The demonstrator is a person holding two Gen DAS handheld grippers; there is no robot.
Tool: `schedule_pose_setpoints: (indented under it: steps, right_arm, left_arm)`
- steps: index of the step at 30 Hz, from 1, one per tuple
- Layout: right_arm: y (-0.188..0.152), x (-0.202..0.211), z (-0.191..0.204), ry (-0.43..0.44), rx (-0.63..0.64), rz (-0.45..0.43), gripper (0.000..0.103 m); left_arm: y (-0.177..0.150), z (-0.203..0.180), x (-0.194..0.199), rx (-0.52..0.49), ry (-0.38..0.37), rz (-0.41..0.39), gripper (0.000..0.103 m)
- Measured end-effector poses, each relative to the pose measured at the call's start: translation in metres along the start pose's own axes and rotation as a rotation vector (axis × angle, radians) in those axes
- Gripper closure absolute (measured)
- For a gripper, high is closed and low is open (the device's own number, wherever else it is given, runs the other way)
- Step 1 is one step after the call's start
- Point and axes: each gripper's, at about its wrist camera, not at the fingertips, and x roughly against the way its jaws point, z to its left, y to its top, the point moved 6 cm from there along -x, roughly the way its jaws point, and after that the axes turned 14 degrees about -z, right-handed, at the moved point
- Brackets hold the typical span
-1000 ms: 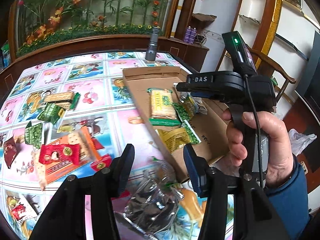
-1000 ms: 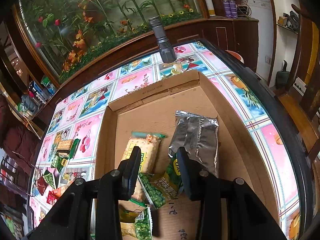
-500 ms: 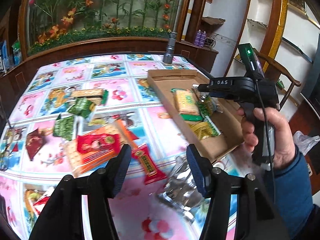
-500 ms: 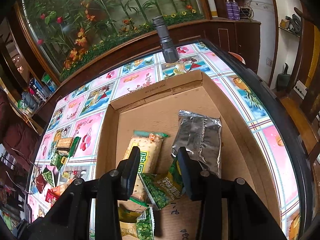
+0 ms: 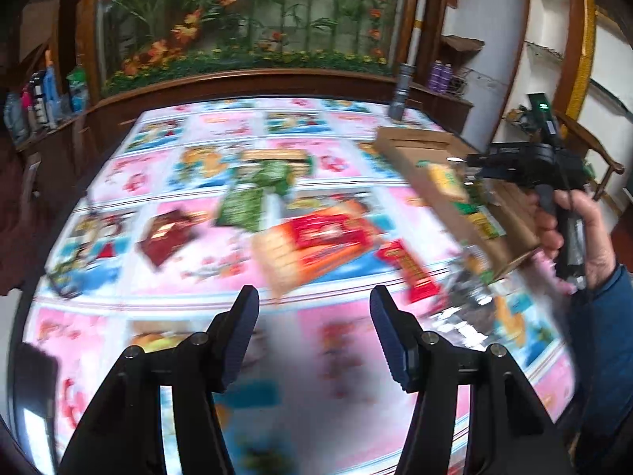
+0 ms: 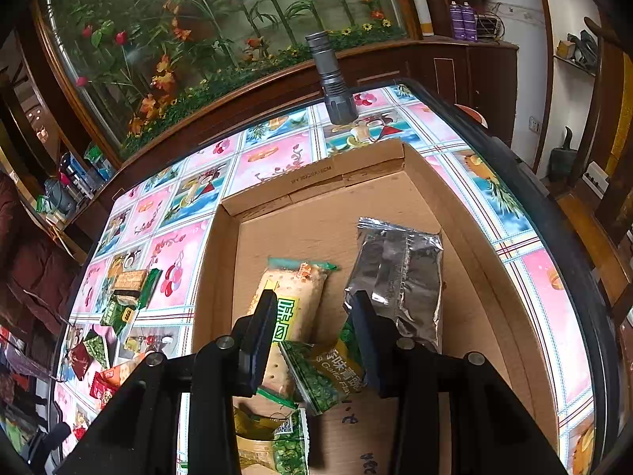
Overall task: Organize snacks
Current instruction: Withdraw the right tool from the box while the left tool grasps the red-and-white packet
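1. While the right gripper (image 6: 312, 318) hangs motionless over the cardboard box (image 6: 312, 182), the left gripper (image 5: 312, 312) has swung away from the box, back over the loose snacks on the table, and that view is smeared with motion.
2. A second ago a crinkly silver packet sat just beneath the left tongs beside the box; now it lies off to their right, near the box corner, and nothing is between the fingers. They have widened since then and stand about half open, empty.
3. My read: one delivery is over and the left hand is off hunting the next packet, probably the red-and-orange cracker pack (image 5: 316, 245) straight ahead.
4. Right tongs: narrowly parted, gripping nothing, poised above the biscuit pack (image 6: 294, 297) and green pea packet (image 6: 328, 372) inside the box, with a silver foil bag (image 6: 399, 273) alongside.
5. Left on the table: green packets (image 5: 253, 198) and a dark red sachet (image 5: 166, 237).
6. Underneath, a glossy pink-and-blue fruit-print tablecloth (image 5: 198, 130); a grey flashlight (image 6: 332, 79) stands on end at the far edge, artificial flowers and bamboo behind a wooden rail, shelves to the right.
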Motion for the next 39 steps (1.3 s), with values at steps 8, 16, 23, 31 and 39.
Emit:
schedule_pose_setpoints:
  steps: [8, 16, 23, 31, 39]
  right_arm:
    - [-0.003, -0.002, 0.001, -0.005, 0.006, 0.005, 0.061]
    - [-0.003, -0.004, -0.001, -0.010, 0.009, 0.007, 0.061]
    - [-0.003, -0.004, -0.003, 0.001, -0.004, 0.011, 0.061]
    - [-0.009, -0.008, 0.003, 0.010, 0.008, 0.024, 0.061]
    - [-0.012, -0.011, 0.001, 0.008, 0.005, 0.024, 0.061]
  left_arm:
    - [-0.026, 0.066, 0.021, -0.021, -0.009, 0.077, 0.038]
    - [-0.047, 0.078, 0.023, -0.055, -0.101, 0.132, 0.033]
    - [-0.046, 0.068, -0.016, -0.092, -0.078, 0.223, 0.033]
    - [-0.038, 0.068, -0.031, -0.114, -0.007, 0.233, 0.050]
    - [-0.032, 0.057, -0.039, -0.083, 0.052, 0.188, 0.074]
